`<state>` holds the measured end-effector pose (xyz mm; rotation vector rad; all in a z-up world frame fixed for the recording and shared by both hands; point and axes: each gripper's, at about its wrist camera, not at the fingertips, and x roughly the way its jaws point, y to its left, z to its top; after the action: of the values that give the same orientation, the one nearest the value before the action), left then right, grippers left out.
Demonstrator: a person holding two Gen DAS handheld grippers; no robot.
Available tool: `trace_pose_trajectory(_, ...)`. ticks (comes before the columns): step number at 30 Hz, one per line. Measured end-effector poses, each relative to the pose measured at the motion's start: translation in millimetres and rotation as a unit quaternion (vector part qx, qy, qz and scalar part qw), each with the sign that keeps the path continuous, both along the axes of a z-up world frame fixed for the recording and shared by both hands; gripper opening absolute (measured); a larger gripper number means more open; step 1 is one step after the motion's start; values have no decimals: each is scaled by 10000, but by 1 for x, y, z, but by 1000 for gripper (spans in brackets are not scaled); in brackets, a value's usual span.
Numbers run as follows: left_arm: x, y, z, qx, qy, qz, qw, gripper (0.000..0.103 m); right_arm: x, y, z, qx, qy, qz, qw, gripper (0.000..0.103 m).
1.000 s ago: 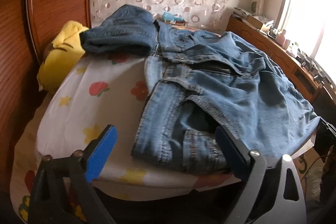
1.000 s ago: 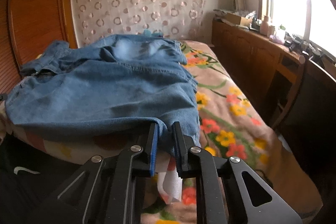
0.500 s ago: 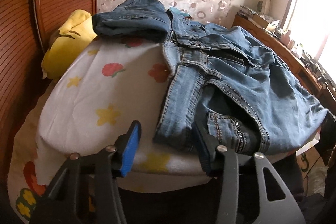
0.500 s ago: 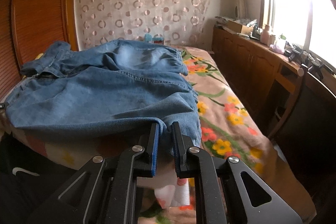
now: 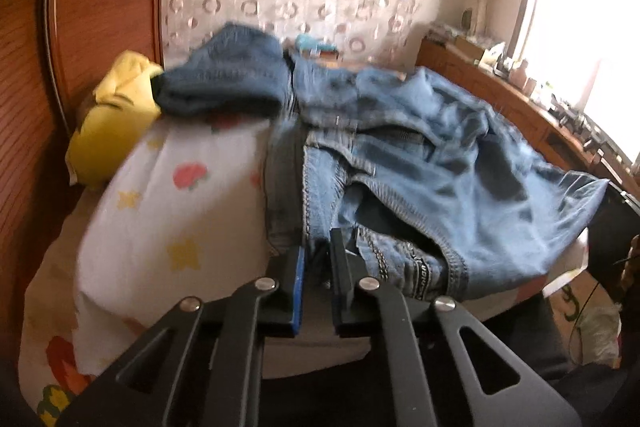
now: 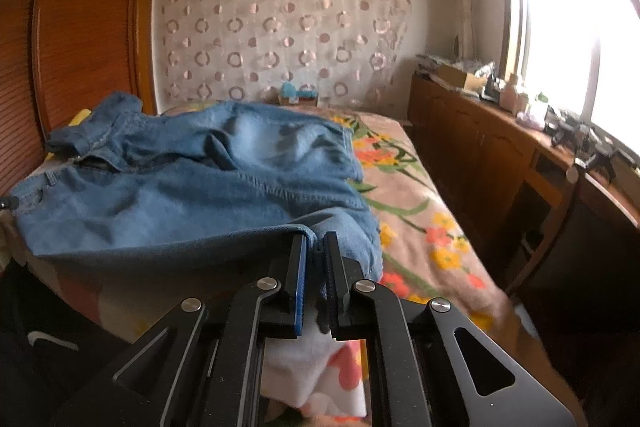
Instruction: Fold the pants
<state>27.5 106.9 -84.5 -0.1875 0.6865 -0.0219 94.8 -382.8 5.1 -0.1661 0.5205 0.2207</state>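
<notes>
Bed [image 6: 424,227] carries the jeans [image 6: 192,195] spread ahead of both tools, left gripper [image 5: 318,259] having just closed and now clenched on the waistband corner, right gripper [image 6: 316,259] clamped on the denim hem edge between its pads.

The pants [image 5: 432,179] are faded blue denim, rough-woven with raised pale stitching, on a soft matt flowered blanket [image 6: 424,227]. Behind the bed, glossy reddish wood panelling [image 6: 80,39] meets a sheer patterned curtain [image 6: 280,27]. Each hand-held gripper [image 5: 318,267] [image 6: 316,267] is matt black plastic with shiny metal rivets.
</notes>
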Motion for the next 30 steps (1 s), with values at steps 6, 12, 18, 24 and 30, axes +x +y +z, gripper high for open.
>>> trace_pose_trajectory(6, 4, 2, 40, 140, -390, -66, 9991, 7, 13, 7, 26, -139, -269, 8, 9995, 5)
trace_pose_trajectory(12, 25, 3, 67, 310, -643, -111, 9974, 6, 38, 17, 55, -375, -604, 34, 9975, 5)
trace_pose_trajectory(18, 48, 6, 71, 370, -668, -114, 9970, 6, 67, 27, 58, -603, -666, 72, 9959, 5)
trace_pose_trajectory(24, 64, 10, 71, 333, -646, -105, 9973, 6, 90, 27, 45, -543, -503, 47, 9972, 5)
trace_pose_trajectory(30, 85, 8, 82, 433, -692, -74, 9966, 6, 113, 23, 46, -478, -484, -8, 9977, 5)
